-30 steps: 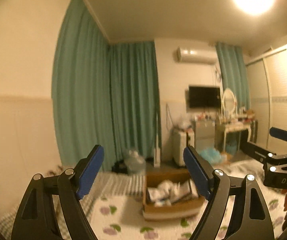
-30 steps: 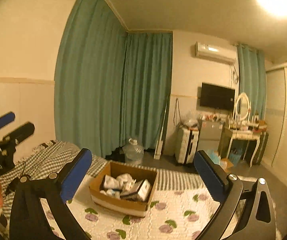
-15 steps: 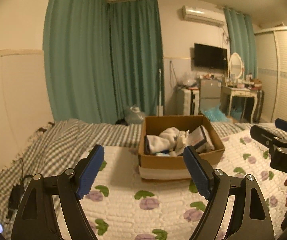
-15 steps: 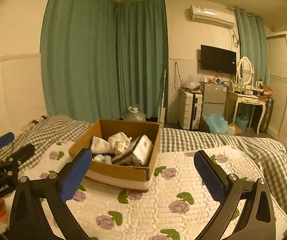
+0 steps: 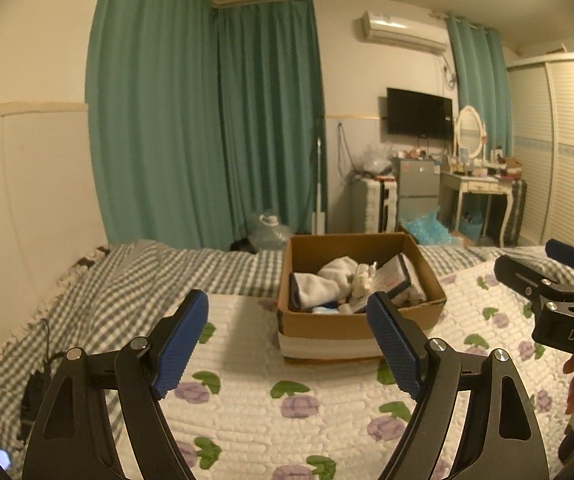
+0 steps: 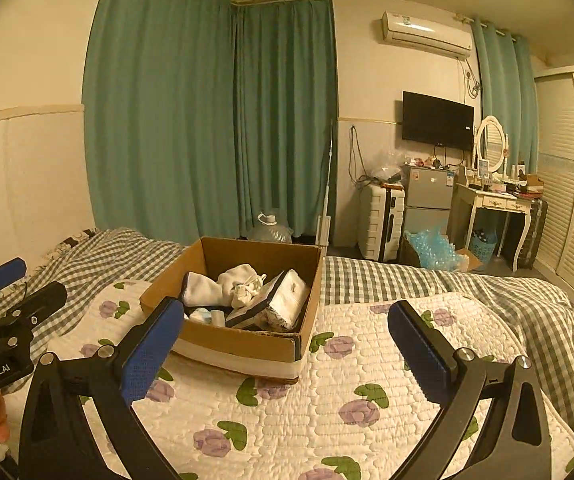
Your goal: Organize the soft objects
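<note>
A brown cardboard box [image 5: 351,326] [image 6: 243,344] sits on a white floral quilt [image 5: 247,408] [image 6: 327,408] on the bed. Inside lie white cloths [image 5: 329,278] [image 6: 215,288] and a dark-edged folded piece [image 5: 401,276] [image 6: 283,302], jumbled together. My left gripper [image 5: 289,342] hovers open in front of the box with nothing between its blue pads. My right gripper [image 6: 287,354] is open too, just short of the box's near right corner. Each gripper shows in the other's view: the right gripper [image 5: 559,284] at the right edge, the left gripper [image 6: 7,296] at the left edge.
A grey checked blanket [image 5: 127,280] [image 6: 487,292] covers the bed around the quilt. Green curtains [image 6: 215,120] hang behind. Beyond the bed stand a white suitcase [image 6: 379,222], a small fridge [image 6: 427,196], a dressing table [image 6: 495,204] and a water jug [image 6: 269,230].
Both cameras have tilted down from the ceiling and walls toward the bed, and the box now sits larger and closer. Both grippers stayed open throughout.
</note>
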A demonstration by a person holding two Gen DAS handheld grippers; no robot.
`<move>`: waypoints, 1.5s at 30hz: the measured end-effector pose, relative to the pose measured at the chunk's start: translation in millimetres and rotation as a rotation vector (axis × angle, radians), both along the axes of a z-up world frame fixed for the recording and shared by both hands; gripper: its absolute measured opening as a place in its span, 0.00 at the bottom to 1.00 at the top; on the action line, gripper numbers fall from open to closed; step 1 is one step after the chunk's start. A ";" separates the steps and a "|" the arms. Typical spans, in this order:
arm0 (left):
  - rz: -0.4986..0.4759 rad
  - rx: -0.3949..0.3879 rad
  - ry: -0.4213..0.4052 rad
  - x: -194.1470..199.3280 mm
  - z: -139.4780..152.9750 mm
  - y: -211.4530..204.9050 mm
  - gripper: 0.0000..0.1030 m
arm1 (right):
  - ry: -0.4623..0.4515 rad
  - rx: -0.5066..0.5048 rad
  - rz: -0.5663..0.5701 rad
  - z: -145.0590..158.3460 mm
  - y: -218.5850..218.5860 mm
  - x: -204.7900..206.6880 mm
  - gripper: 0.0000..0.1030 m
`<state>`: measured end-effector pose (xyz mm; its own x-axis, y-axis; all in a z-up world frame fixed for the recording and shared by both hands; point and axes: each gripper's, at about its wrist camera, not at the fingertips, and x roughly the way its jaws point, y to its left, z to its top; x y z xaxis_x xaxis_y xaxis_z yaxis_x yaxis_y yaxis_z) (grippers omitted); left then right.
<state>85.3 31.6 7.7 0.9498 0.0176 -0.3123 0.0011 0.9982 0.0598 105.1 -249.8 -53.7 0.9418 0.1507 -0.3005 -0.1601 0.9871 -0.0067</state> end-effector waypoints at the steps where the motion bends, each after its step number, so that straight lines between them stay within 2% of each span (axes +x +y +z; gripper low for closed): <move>1: 0.001 -0.002 0.000 -0.5 0.5 1.0 0.80 | -0.001 0.001 0.001 0.3 0.0 -0.4 1.00; 45: -0.022 0.024 0.002 -9.6 0.2 -8.4 0.80 | 0.000 -0.001 0.004 1.3 0.6 -3.8 1.00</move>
<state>75.7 23.2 7.9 0.9494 0.0048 -0.3142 0.0227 0.9962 0.0840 101.3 -249.2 -52.4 0.9413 0.1546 -0.3002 -0.1644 0.9864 -0.0075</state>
